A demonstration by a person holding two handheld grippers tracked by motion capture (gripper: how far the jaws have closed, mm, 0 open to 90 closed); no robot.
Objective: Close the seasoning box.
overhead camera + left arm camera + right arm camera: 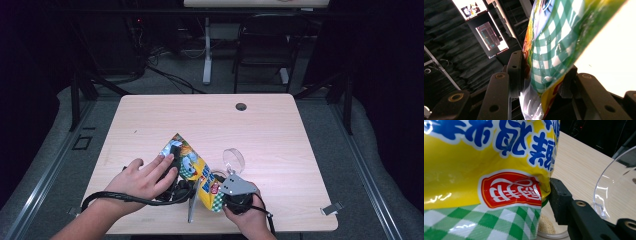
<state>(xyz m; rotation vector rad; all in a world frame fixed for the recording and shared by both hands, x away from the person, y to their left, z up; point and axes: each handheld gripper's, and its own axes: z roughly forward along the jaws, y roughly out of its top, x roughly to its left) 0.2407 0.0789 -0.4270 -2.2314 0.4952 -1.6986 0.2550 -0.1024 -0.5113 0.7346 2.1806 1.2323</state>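
Observation:
A snack bag (192, 167), yellow with blue print and a green-checked band, is held tilted above the table's front edge. My left gripper (181, 191) is shut on it: in the left gripper view the two pads (516, 72) press the bag (549, 50) from both sides. My right gripper (229, 194), under its grey plate, grips the bag's other end. In the right gripper view one pad (556, 200) presses the bag (486, 170); the other jaw is hidden behind it. A clear plastic bowl (233, 160) stands just behind the right gripper.
The wooden table (280, 135) has a cable hole (241, 106) near its far edge. Below the bag in the right gripper view lies beige crumbly stuff (546, 225) inside a clear rim. A dark chair (262, 50) stands beyond the table.

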